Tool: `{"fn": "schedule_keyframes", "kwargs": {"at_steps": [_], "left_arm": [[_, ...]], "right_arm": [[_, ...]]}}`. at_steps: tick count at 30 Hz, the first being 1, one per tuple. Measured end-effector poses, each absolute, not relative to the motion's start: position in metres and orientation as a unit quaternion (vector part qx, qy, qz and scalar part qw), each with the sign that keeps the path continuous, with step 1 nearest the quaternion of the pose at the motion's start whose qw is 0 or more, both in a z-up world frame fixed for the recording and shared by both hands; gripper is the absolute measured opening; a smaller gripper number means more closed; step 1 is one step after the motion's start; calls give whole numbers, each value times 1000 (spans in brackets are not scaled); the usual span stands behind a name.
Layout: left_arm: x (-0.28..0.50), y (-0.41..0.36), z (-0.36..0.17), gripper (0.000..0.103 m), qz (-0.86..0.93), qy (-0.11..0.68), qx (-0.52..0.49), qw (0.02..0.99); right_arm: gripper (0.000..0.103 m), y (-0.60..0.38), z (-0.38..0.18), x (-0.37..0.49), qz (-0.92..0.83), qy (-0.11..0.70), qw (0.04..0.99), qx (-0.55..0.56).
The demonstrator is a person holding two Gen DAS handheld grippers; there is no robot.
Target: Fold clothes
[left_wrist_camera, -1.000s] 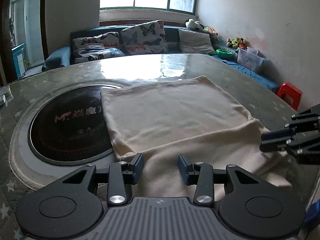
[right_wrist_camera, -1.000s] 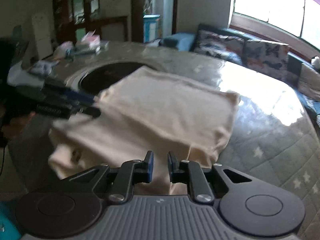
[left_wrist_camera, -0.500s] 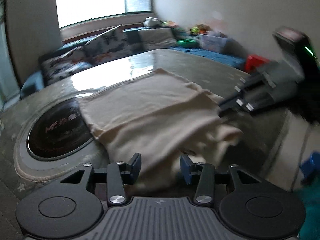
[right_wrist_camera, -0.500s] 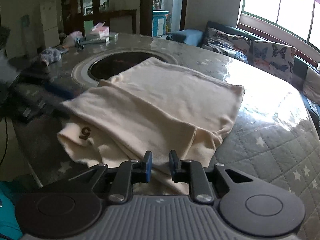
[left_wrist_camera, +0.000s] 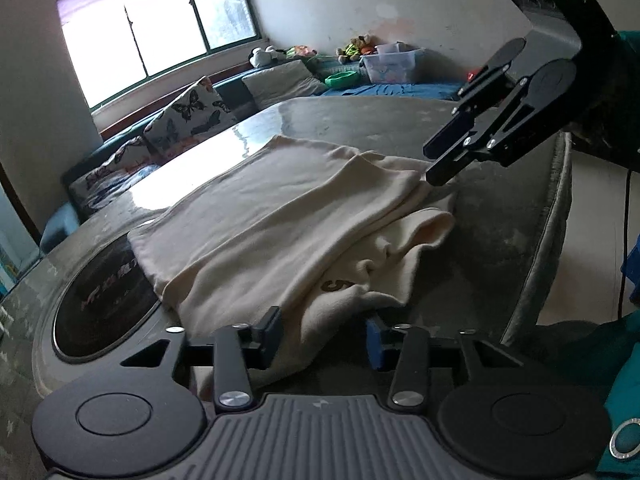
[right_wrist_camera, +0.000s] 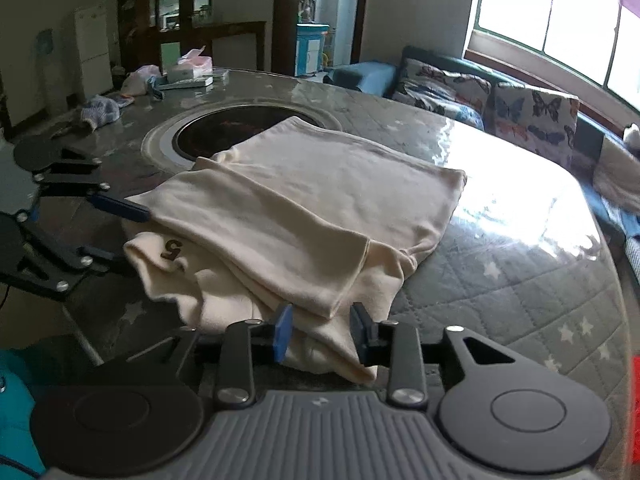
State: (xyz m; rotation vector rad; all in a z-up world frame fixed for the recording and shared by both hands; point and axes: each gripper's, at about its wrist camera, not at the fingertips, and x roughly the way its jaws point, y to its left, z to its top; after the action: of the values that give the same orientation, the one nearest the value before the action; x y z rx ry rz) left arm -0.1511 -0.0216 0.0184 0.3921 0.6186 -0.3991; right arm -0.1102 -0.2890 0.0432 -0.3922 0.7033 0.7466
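Observation:
A cream garment [left_wrist_camera: 288, 216] lies folded on the round table, its near part bunched, with a dark "5" mark [left_wrist_camera: 336, 286]. It also shows in the right wrist view [right_wrist_camera: 312, 216]. My left gripper [left_wrist_camera: 322, 338] is open, jaws on either side of the garment's near hem. My right gripper [right_wrist_camera: 322, 330] is open around the garment's near corner. In the left wrist view the right gripper [left_wrist_camera: 442, 162] hovers at the garment's far right edge. In the right wrist view the left gripper [right_wrist_camera: 108, 232] sits at the garment's left edge.
The table [right_wrist_camera: 500, 280] has a quilted star cover under glass and a round black hotplate [left_wrist_camera: 104, 300] by the garment. Tissue box, cloths and clutter [right_wrist_camera: 168, 76] sit at the far side. A sofa with butterfly cushions [left_wrist_camera: 192, 116] stands beyond.
Both grippers have pulled back toward the table edge. The right gripper's jaws have opened wider. The garment's near part now lies bunched with the "5" showing.

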Motion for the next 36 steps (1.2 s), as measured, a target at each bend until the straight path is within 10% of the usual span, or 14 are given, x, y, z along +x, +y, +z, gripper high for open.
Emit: {"fn": "schedule_keyframes", "kwargs": {"at_steps": [6,17,27,36], "left_arm": [[-143,-20,21,10,-194,295,178,918],[-94,-2,42,9,-185,314,97,926],[-92,9,37,17,-187,323,91,923],[-124,7,24,38,-179,311,165,919]], "right_arm": [[46,-288,46,-122,374,325,842,-213],[56,-261,35,-139,427,260,821,-274],[19,-243,31,-99,438,310,812,-231],[15,-248,46,-72,431,333,821,-173]]}}
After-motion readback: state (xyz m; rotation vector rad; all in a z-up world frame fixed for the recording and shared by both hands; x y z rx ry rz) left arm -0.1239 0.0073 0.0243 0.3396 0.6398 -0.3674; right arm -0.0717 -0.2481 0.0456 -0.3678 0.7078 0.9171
